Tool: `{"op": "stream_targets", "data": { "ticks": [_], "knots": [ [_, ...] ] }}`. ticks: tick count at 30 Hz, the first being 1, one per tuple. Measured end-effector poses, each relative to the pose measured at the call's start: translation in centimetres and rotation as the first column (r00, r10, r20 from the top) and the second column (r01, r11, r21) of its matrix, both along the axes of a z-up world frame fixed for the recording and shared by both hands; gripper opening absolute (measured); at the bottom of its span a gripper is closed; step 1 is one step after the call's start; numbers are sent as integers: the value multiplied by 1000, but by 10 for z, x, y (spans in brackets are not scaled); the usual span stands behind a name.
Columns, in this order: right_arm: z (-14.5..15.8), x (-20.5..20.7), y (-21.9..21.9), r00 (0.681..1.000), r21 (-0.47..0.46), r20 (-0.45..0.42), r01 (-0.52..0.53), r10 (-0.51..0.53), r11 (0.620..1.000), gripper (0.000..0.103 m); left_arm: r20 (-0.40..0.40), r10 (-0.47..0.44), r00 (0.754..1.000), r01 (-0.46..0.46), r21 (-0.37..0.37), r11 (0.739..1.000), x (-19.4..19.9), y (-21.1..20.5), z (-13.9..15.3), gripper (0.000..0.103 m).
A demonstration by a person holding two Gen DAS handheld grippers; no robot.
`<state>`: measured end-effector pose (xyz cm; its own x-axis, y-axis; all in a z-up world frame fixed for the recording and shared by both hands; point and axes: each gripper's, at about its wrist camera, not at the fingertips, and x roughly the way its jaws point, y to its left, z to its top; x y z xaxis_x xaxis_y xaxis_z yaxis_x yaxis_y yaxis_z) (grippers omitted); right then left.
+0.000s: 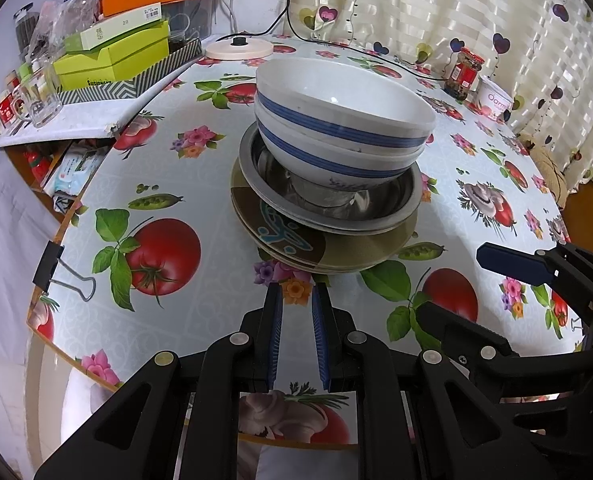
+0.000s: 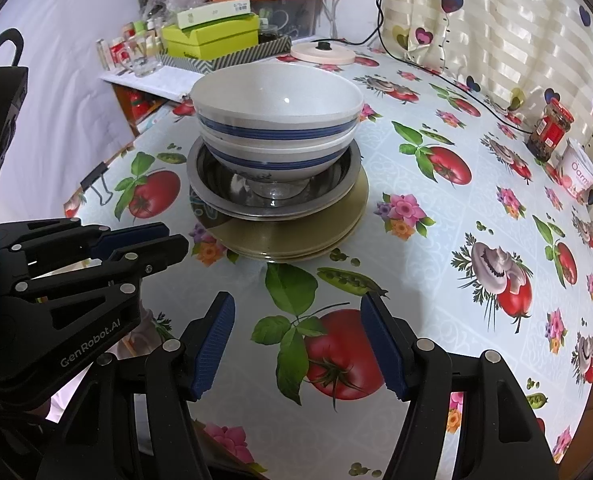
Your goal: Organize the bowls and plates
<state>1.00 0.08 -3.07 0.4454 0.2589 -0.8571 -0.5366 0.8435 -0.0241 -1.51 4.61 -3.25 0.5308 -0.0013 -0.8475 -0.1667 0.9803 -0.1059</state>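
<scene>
Blue-striped bowls (image 1: 344,120), two nested, sit in a steel dish (image 1: 328,200) atop olive plates (image 1: 336,252) at the tablecloth's (image 1: 168,184) centre. At six o'clock, the left gripper (image 1: 298,300) is nearly closed and empty; the right gripper (image 2: 296,320) gapes wide, empty.

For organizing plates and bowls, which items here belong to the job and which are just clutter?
Job:
- two blue-striped bowls, nested
- metal dish under them
- olive plates at the bottom

Clutter:
- pot lid
- red-labelled jar
- white tub
- green boxes
- binder clip
</scene>
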Motion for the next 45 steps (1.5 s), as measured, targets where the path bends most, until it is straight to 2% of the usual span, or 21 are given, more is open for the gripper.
{"op": "stream_targets", "data": {
  "ticks": [45],
  "knots": [
    [0, -1, 2, 1000, 3, 1, -1, 1, 1000, 68, -13, -5, 1000, 6, 21, 1000, 1, -5, 1, 16]
  ]
}}
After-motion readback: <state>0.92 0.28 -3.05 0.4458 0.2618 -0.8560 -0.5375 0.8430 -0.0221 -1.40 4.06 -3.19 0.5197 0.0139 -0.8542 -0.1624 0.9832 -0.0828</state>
